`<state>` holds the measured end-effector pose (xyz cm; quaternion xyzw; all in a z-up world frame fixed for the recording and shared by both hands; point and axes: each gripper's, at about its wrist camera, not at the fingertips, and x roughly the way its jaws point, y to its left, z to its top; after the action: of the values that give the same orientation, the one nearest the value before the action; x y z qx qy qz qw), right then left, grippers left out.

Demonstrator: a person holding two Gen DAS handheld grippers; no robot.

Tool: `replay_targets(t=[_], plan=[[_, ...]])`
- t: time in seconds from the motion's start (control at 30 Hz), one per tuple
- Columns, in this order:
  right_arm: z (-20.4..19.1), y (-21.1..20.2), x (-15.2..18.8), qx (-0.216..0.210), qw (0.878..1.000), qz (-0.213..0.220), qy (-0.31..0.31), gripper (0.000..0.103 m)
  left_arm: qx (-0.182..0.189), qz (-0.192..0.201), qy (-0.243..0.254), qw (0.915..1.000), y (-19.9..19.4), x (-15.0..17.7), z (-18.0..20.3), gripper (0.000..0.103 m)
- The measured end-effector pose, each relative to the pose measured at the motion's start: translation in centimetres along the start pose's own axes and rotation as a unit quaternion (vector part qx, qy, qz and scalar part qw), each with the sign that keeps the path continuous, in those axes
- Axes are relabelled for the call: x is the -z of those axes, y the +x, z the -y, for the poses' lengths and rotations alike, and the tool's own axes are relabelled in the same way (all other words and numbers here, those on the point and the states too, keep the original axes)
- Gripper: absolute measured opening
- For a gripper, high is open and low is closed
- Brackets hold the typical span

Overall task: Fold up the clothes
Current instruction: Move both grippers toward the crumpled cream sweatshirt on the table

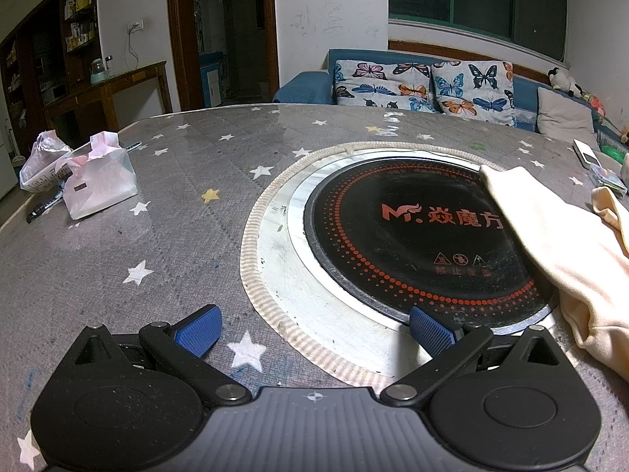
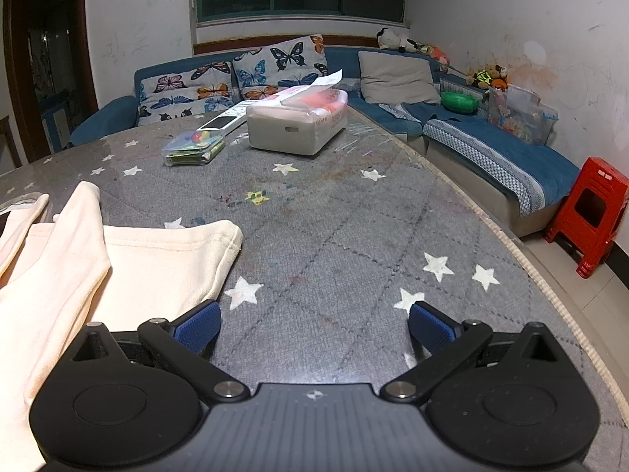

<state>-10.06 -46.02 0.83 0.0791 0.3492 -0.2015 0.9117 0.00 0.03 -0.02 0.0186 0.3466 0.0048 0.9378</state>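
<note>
A cream garment (image 1: 566, 244) lies on the grey star-patterned table, draped over the right edge of a round black cooktop (image 1: 409, 236). In the right wrist view the same cream garment (image 2: 149, 263) spreads across the left side, with a sleeve (image 2: 70, 236) folded over it. My left gripper (image 1: 314, 332) hangs open above the table, left of the cloth, nothing between its blue pads. My right gripper (image 2: 314, 328) is open too, with bare table between its fingers; its left pad (image 2: 198, 328) is close to the garment's hem.
A tissue box (image 2: 298, 122), a clear box of small items (image 2: 194, 149) and a white remote (image 2: 220, 122) sit at the far side. Plastic bags (image 1: 98, 177) lie at the far left. A blue sofa (image 2: 491, 149) and a red stool (image 2: 589, 212) stand beyond the table edge.
</note>
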Motion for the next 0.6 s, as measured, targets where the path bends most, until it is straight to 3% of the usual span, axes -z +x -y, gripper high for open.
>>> replay_targets(t=[0.13,0.23,0.6], plan=[[-0.1,-0.4,-0.1,-0.014,1.000,0.009,-0.001,0.103,0.000,0.000,0.000,1.0000,0.0,0.1,-0.1,0.103],[-1.1,-2.7,0.5,-0.014,0.999,0.040,-0.022,0.103,-0.001,0.000,0.000,1.0000,0.1,0.1,-0.1,0.103],[-3.5,-6.7,1.3,-0.068,0.996,0.039,-0.039,0.103,-0.003,-0.012,-0.006,0.9999,-0.4,-0.1,0.0,0.103]])
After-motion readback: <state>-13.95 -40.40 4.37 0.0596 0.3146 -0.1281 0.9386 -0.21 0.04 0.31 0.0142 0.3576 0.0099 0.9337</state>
